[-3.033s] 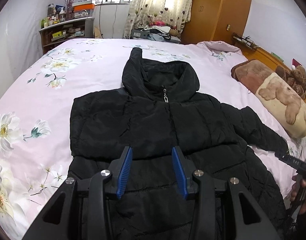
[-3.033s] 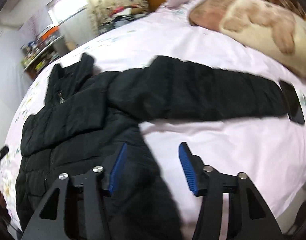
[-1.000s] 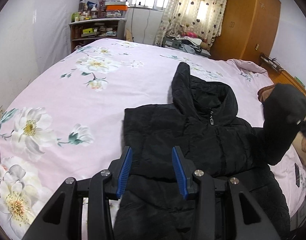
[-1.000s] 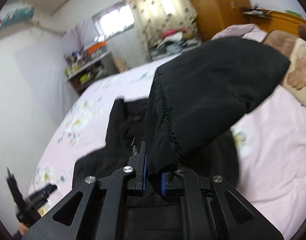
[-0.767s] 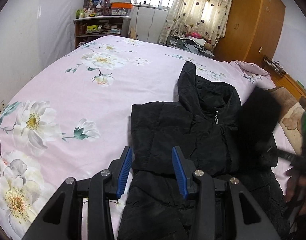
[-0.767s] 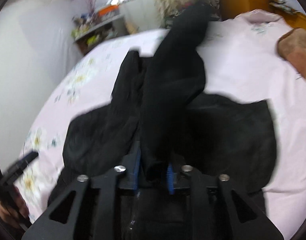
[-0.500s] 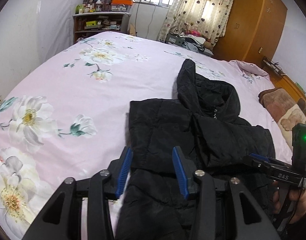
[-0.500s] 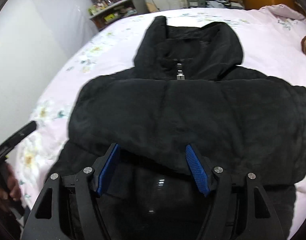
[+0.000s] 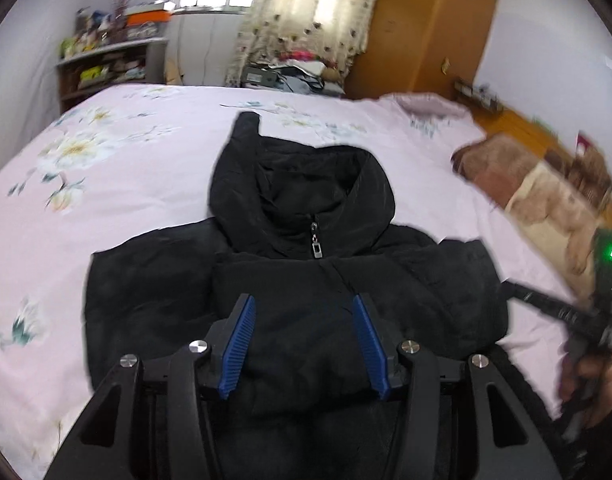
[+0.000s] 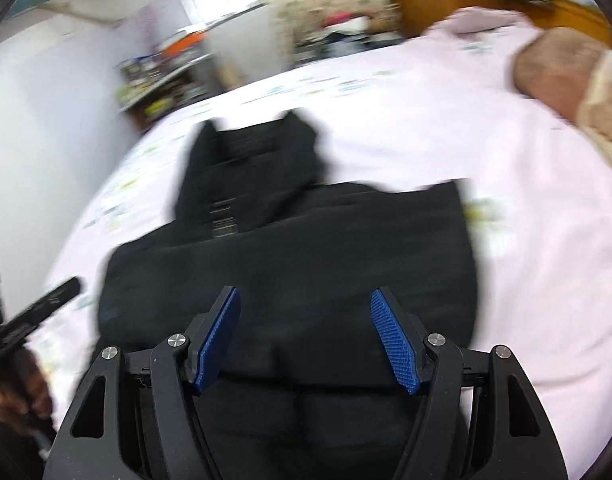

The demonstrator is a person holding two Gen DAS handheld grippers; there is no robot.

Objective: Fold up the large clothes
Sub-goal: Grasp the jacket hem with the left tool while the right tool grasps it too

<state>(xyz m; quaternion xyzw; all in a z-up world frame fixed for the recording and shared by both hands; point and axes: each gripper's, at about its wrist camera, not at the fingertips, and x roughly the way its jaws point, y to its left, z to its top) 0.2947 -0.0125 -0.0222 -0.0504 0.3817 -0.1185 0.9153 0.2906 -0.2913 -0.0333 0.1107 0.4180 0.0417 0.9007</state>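
Observation:
A black hooded puffer jacket lies front up on the pink floral bed, hood pointing away, zipper pull at the collar. Both sleeves lie folded across its chest. My left gripper is open and empty, hovering over the jacket's middle. My right gripper is open and empty, above the same jacket near its lower half. The right gripper also shows at the right edge of the left wrist view, and the left gripper at the left edge of the right wrist view.
A brown and cream bear pillow lies on the bed's right side. A shelf unit, a window with curtains and an orange wardrobe stand beyond the bed's far end.
My right gripper carried the right sleeve across the jacket's chest, let it go and opened. It has drawn back toward the hem. My left gripper swung right, centring over the jacket.

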